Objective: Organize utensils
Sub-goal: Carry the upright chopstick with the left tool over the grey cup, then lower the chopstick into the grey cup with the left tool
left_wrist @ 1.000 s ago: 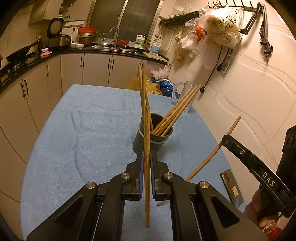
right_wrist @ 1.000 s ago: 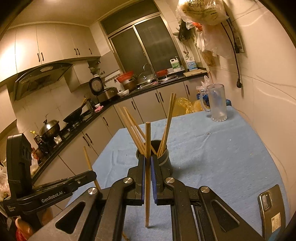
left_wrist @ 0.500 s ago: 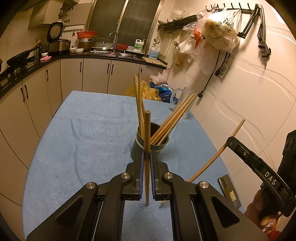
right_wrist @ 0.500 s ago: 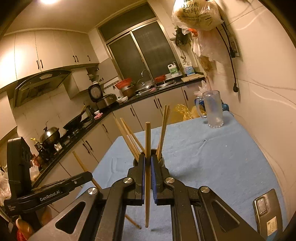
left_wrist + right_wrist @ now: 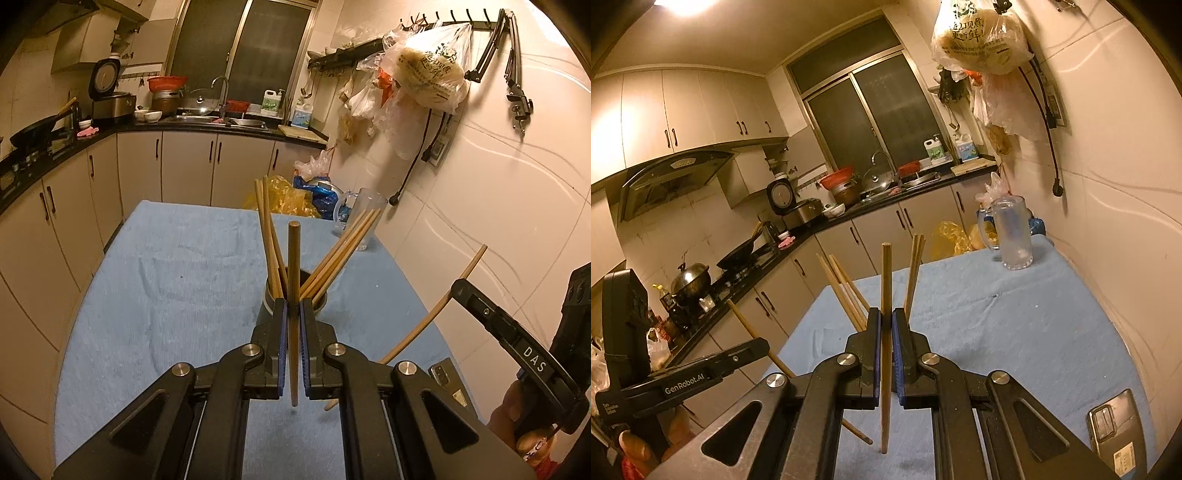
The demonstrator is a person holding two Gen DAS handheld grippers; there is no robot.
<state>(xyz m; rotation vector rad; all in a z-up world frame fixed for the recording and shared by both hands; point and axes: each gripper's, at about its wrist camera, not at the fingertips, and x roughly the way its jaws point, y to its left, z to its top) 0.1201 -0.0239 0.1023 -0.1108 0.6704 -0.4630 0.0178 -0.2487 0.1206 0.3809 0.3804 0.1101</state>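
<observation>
Each chopstick is already in a grip and stands nearly upright, its long axis crossing the jaws. The left gripper (image 5: 292, 325) is clamped on one chopstick (image 5: 293, 266), and the dark holder cup (image 5: 319, 299) with the other chopsticks (image 5: 341, 254) lies just beyond its fingertips. The right gripper (image 5: 885, 332) is clamped on a second chopstick (image 5: 885, 280); the cup itself is hidden behind its jaws, only the sticks show. Both look about equally near the cup. I judge each stick must come over the cup's mouth, then go down. A glass mug (image 5: 1012, 232) stands well beyond the cup; a phone (image 5: 1115, 432) lies nearer than the cup, on its right.

two held chopsticks (image 5: 293, 295), one holder (image 5: 321, 301).
</observation>
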